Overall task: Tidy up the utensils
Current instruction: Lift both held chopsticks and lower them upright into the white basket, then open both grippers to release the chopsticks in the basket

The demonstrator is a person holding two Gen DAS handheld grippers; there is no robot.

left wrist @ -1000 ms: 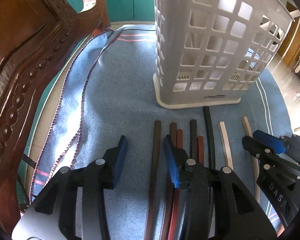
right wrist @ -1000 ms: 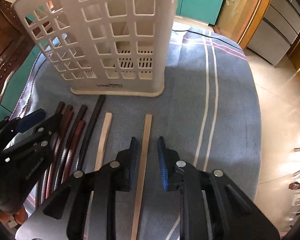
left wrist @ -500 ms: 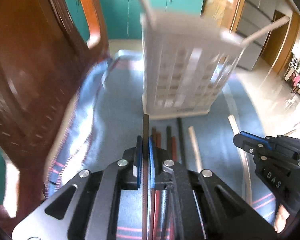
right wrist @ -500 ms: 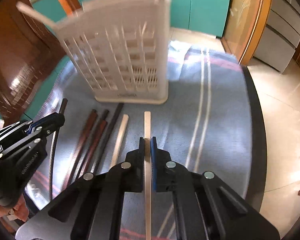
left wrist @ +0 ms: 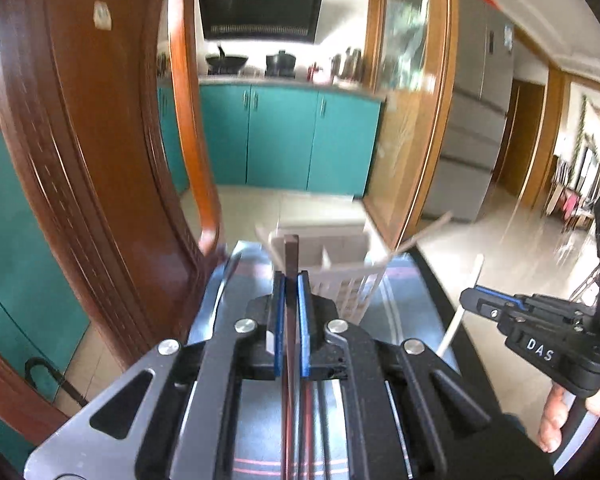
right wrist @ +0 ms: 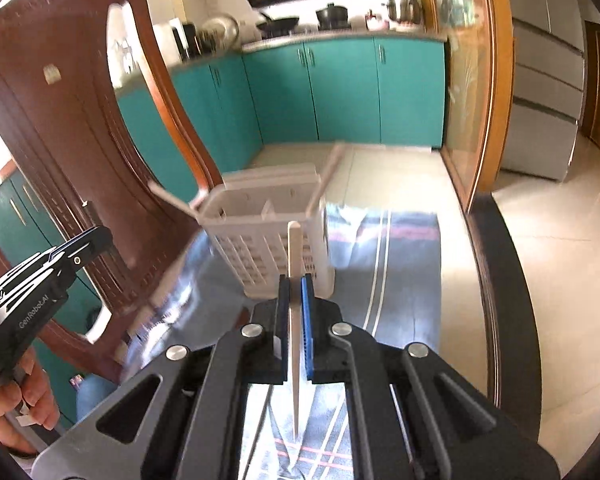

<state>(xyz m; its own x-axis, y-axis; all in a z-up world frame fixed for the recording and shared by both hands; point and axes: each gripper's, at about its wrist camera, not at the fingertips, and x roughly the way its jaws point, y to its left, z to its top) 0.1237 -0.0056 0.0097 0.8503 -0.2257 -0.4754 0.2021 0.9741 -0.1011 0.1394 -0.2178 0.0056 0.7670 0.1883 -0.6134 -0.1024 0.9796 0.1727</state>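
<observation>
**Both hand-held grippers clamped on chopsticks, basket ahead of them**

The left hand-held gripper (left wrist: 291, 280) is closed tight on a dark brown chopstick (left wrist: 290, 254), its blue pads (left wrist: 303, 320) pressing the stick from both sides. The stick runs lengthwise between the jaws, its blunt end sticking out past the fingertips and the rest trailing back under the gripper body.

The right hand-held gripper (right wrist: 296, 280) is closed the same way on a pale wooden chopstick (right wrist: 293, 248), which pokes forward beyond the tips and tapers back beneath the frame.

Straight ahead of each gripper, and lower, stands the white lattice utensil basket (right wrist: 260, 248) on the blue cloth (right wrist: 404, 248) that covers the desk. Dividers split its open top into compartments, and two pale sticks (right wrist: 327, 176) lean out of it at opposite corners. In the left wrist view the dark chopstick's end overlaps the basket's near rim (left wrist: 340, 266); whether it touches is unclear.

To the left of both grippers rises a carved brown chair back (right wrist: 72, 148). More chopsticks lie on the cloth under the left gripper, blurred.
</observation>
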